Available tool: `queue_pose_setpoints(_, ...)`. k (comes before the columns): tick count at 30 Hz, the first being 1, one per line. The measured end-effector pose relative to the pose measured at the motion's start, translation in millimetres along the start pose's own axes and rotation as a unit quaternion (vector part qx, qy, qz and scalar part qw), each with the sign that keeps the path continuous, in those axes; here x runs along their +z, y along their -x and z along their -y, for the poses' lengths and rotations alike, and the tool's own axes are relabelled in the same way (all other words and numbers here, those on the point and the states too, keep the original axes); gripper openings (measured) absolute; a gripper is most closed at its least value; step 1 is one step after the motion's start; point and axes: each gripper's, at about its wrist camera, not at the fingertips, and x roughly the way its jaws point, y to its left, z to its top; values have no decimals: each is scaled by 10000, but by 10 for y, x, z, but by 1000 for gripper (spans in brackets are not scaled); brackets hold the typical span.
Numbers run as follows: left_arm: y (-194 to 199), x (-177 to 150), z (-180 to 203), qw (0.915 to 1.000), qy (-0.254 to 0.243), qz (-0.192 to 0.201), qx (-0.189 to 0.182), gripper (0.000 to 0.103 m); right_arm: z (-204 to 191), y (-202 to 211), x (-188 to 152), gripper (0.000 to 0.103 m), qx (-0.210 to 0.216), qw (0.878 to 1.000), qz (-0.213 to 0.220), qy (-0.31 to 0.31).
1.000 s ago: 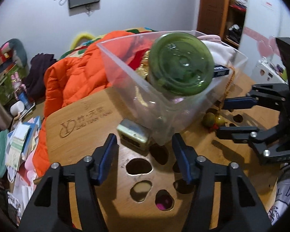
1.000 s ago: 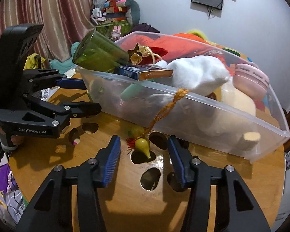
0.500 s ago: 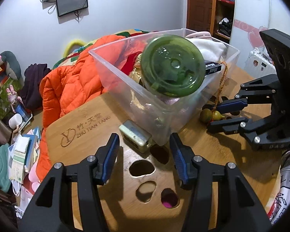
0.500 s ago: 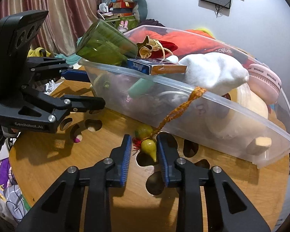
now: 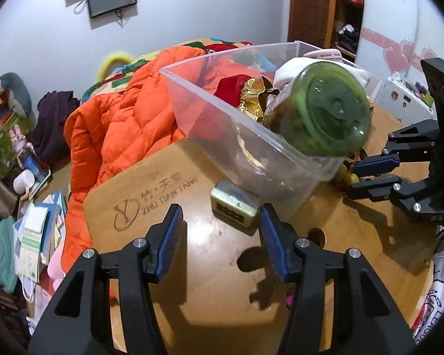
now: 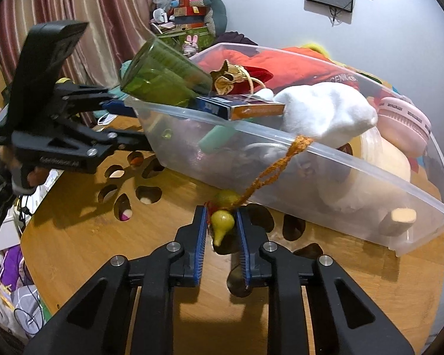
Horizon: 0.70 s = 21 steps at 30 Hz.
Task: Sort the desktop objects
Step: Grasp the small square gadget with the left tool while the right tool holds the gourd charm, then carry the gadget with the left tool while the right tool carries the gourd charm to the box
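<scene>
My right gripper (image 6: pixel 221 211) is shut on a small yellow-green gourd ornament (image 6: pixel 222 222) just above the round wooden table (image 6: pixel 103 251). An orange cord (image 6: pixel 269 171) runs from the gourd up over the rim of a clear plastic bin (image 6: pixel 355 162). A second gourd (image 6: pixel 226 197) lies behind it against the bin wall. My left gripper (image 5: pixel 220 208) is open, pointing at a small tin box (image 5: pixel 233 207) that lies just ahead of its fingertips beside the bin (image 5: pixel 222 112). A green glass cup (image 5: pixel 325 115) rests tilted on the bin's corner.
The bin is piled with a white cloth (image 6: pixel 325 112), a blue box (image 6: pixel 239 106), a pink case (image 6: pixel 402 124) and gold wrapping (image 5: pixel 254 100). Cutout holes (image 6: pixel 146 193) pierce the tabletop. An orange jacket (image 5: pixel 118 130) lies past the table's far edge.
My right gripper's jaws have closed from wide apart onto the gourd. In the left wrist view the tin box has come nearer, from left of centre to between the fingertips' line.
</scene>
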Motion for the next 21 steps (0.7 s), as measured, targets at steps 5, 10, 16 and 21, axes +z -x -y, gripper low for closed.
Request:
queue_pose_setpoints(5, -109, 52, -58, 9999, -58, -26, 90, 54, 11, -14, -30, 18, -27, 10000, -6, -2)
queue_pose_setpoints(10, -138, 43, -76, 9998, 49, 68, 177, 46, 74, -6, -59, 16, 9, 9999, 16, -119)
queue_pose_setpoints(16, -62, -25, -78, 9985, 388, 105, 359, 33, 138, 104, -142, 16, 47, 9996, 105, -276)
queue_pose_setpoints(21, 130, -115, -112, 9949, 890, 236, 401, 33, 216, 255, -161, 16, 41, 9988, 251, -416)
